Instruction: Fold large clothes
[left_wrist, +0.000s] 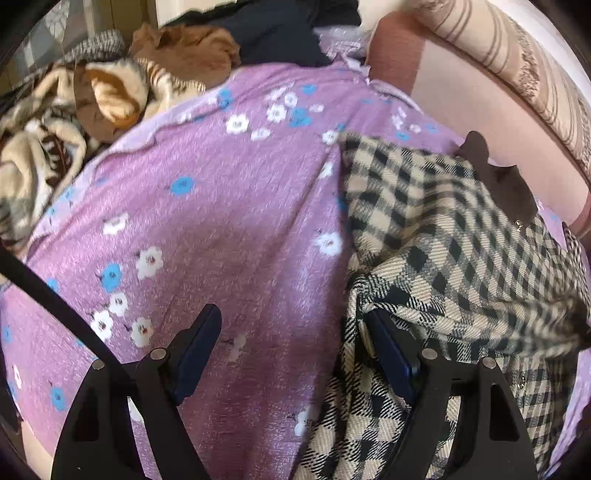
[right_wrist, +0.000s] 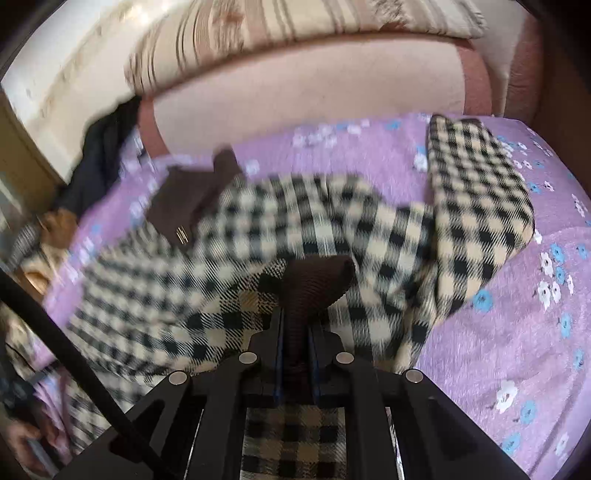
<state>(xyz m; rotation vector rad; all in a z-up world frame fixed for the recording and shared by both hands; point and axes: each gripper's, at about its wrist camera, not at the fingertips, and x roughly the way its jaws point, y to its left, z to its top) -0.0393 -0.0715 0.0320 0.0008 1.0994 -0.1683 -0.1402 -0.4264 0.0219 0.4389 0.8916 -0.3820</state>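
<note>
The right tool is clamped on a brown ribbed cuff of the checked coat, its two fingers pressed close together with the knit bunched between them. The left tool stands with its fingers wide apart over the purple cover; its right finger lies against the coat's left edge, and a fold of checked cloth drapes over that finger, but nothing is pinched between the two.

The coat lies spread on a bed, over the flowered purple cover. In the right wrist view it runs from the near left side across the middle, and one sleeve stretches off toward the far right corner. A dark brown collar sits at its far left end, near the pink headboard; much of the cloth here is blurred, so its exact folds are hard to read.

A striped pillow rests on top of the headboard. In the left wrist view a heap of other clothes, tan, brown and dark, lies at the bed's far left edge, well apart from the coat.
</note>
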